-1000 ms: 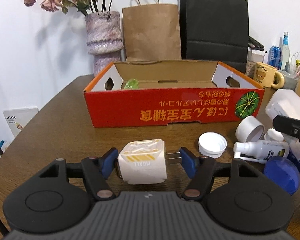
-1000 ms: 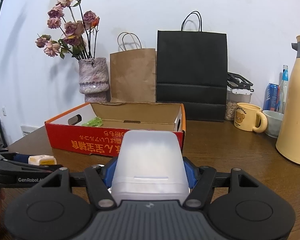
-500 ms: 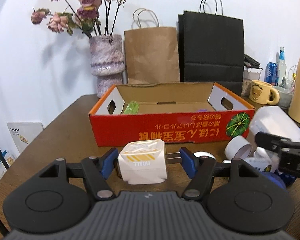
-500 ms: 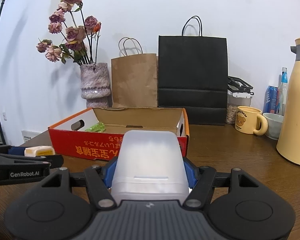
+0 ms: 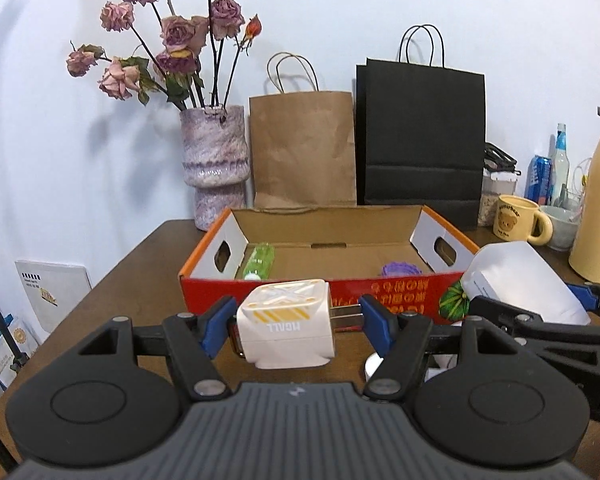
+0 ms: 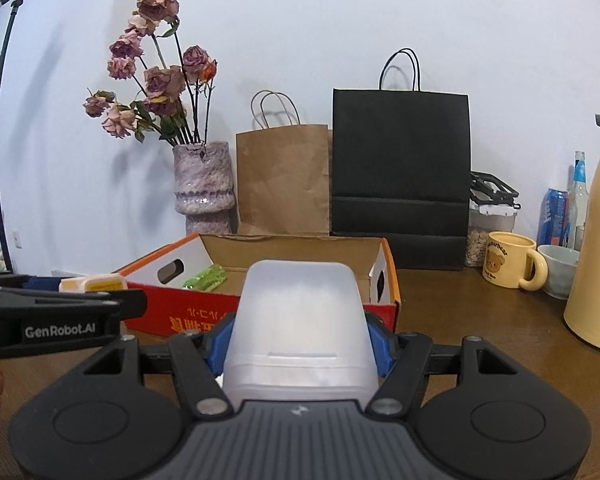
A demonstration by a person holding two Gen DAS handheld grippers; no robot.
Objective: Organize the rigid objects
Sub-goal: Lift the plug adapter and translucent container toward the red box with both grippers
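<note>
A vase (image 5: 214,164) of dried roses (image 5: 172,36), a brown paper bag (image 5: 302,148) and a black paper bag (image 5: 420,140) are lined up against the wall, and a yellow mug (image 6: 510,260) is set beside a cream flask (image 6: 598,248).

A plain white wall (image 6: 340,20) stands behind a brown wooden table (image 6: 480,320), evenly lit.

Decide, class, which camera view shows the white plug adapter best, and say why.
The left wrist view: the plug adapter sits centred in the left gripper, its yellow stripes and metal prongs showing. The right wrist view shows only a top sliver of it at the left edge.
</note>
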